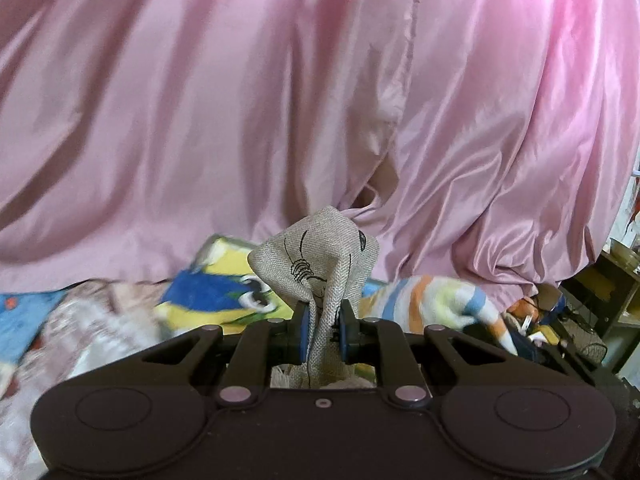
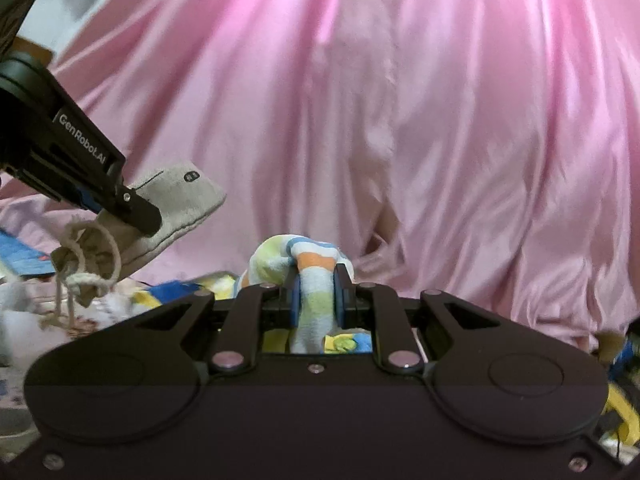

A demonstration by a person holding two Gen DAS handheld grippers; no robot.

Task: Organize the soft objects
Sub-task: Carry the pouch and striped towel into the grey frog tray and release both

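Note:
My left gripper (image 1: 323, 318) is shut on a grey linen drawstring pouch (image 1: 316, 256) with black line drawings; the cloth bunches up above the blue pads. In the right wrist view the same left gripper (image 2: 140, 210) comes in from the upper left, with the pouch (image 2: 176, 200) and its cord loops (image 2: 86, 264) hanging beneath it. My right gripper (image 2: 316, 292) is shut on a fluffy striped sock (image 2: 304, 260) in white, orange, blue and yellow-green. That sock (image 1: 444, 298) also shows at the right in the left wrist view. Both items are lifted off the bed.
A shiny pink satin curtain (image 1: 280, 100) fills the background in both views. Below lies a bed with a yellow-and-blue cartoon blanket (image 1: 216, 292) and a pale floral cover (image 1: 80, 320). Shelves and clutter (image 1: 592, 304) stand at the far right.

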